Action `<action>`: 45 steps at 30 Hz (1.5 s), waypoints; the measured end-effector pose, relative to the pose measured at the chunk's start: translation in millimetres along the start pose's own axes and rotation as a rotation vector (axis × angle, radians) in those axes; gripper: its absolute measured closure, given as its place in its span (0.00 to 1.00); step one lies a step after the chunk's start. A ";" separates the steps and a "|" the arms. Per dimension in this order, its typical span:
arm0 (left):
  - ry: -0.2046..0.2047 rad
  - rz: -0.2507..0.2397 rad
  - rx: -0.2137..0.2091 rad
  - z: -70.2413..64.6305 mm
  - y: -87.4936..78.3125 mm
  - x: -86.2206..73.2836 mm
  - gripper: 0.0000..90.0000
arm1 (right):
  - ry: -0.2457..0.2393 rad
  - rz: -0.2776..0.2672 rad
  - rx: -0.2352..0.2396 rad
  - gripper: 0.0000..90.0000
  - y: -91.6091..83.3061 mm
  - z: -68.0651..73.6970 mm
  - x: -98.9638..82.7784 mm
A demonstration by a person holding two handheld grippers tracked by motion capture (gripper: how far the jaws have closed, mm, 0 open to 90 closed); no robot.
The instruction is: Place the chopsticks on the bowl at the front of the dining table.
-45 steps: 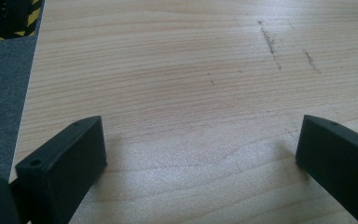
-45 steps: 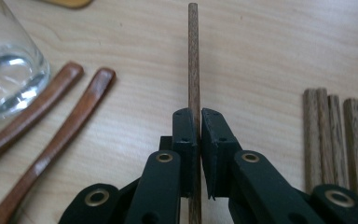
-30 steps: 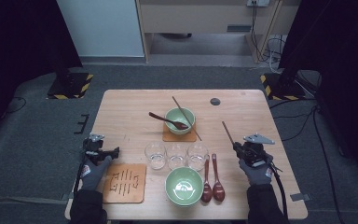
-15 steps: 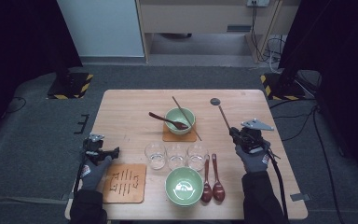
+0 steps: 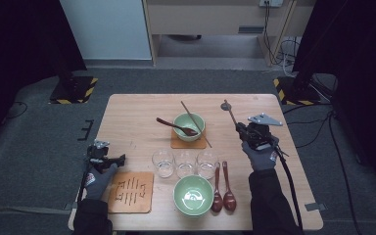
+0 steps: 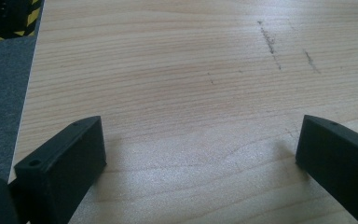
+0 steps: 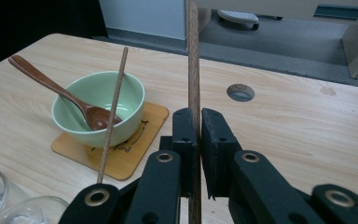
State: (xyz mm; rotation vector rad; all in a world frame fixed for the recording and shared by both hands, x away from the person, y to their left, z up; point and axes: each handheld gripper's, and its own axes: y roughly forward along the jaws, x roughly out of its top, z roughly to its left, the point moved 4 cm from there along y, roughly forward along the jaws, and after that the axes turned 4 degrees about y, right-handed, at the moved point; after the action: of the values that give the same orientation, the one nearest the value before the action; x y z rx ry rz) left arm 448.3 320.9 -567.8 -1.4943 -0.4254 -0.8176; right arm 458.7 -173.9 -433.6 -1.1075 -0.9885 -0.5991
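Right hand-held gripper (image 7: 195, 154) pinches a chopstick (image 7: 193, 60) above the wooden table (image 5: 142, 112); grey carpet surrounds.

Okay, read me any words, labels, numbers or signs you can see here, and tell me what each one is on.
No readable text.
Near coaster: dark line marks, too small to read as words.
Far coaster under the bowl: faint dark drawing, illegible.
Floor bases: yellow-black hazard stripes, no lettering.

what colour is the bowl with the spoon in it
Pale green bowl, standing on a light wooden coaster; the right gripper view shows it best.
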 end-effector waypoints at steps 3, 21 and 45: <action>-0.002 0.001 0.000 0.0 0.1 0.0 0.00 | -0.008 -0.002 -0.004 0.94 2.5 2.1 3.7; -0.003 0.002 0.001 0.1 0.2 0.0 0.00 | -0.024 -0.016 0.021 0.94 23.6 16.4 24.4; -0.005 0.002 0.003 0.1 0.4 0.1 0.00 | -0.023 -0.031 0.035 0.94 61.2 31.5 48.4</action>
State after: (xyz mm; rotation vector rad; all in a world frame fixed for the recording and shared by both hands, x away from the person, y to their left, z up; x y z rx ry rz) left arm 448.6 320.9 -568.0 -1.4936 -0.4284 -0.8115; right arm 519.9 -119.2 -414.9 -1.0721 -1.0339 -0.5932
